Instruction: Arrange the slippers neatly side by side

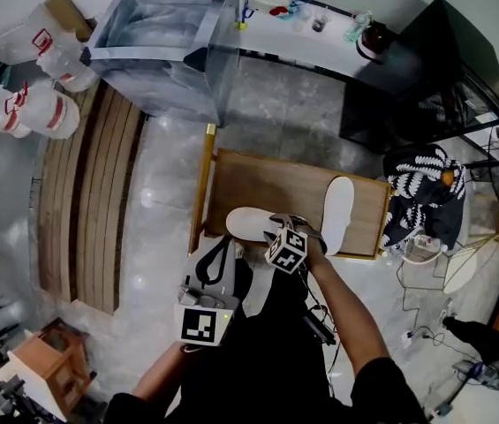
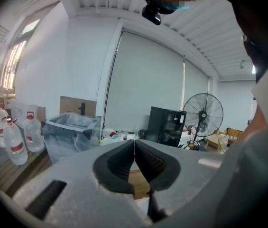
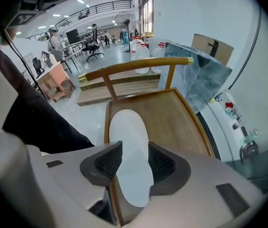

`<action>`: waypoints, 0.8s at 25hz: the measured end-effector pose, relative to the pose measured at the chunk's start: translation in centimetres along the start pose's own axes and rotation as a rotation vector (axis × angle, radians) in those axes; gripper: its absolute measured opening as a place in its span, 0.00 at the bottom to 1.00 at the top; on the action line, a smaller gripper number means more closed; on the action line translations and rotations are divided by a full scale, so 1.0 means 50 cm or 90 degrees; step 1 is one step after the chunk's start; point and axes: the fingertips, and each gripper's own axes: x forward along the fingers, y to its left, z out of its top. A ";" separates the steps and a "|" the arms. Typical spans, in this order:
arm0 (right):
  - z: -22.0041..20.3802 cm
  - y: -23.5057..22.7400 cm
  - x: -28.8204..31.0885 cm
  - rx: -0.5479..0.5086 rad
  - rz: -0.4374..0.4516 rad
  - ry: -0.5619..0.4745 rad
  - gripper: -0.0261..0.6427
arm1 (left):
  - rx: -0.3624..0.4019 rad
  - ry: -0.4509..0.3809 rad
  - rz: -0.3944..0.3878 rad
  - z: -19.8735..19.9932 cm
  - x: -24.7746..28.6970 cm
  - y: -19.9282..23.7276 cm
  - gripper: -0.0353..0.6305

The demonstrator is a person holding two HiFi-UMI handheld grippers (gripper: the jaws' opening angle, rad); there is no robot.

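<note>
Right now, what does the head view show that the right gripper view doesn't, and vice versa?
Head view only: a second white slipper lying farther right on the wooden platform, at an angle to the first. Right gripper view only: the right gripper has its jaws apart with the near slipper seen between them, and people stand far behind. Both: that near slipper, the platform and its rail.

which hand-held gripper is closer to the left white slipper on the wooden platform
Right. The right hand-held gripper is over that slipper, open jaws either side of it. The left hand-held gripper, shut, is held back off the wooden platform.
</note>
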 end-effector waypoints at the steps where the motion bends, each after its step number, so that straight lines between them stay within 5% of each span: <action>1: -0.006 -0.001 0.011 -0.004 0.002 0.009 0.28 | 0.001 0.002 -0.002 -0.003 0.003 0.002 0.08; 20: -0.021 -0.009 0.100 -0.087 0.040 0.078 0.27 | -0.018 0.024 0.005 -0.028 0.024 0.036 0.08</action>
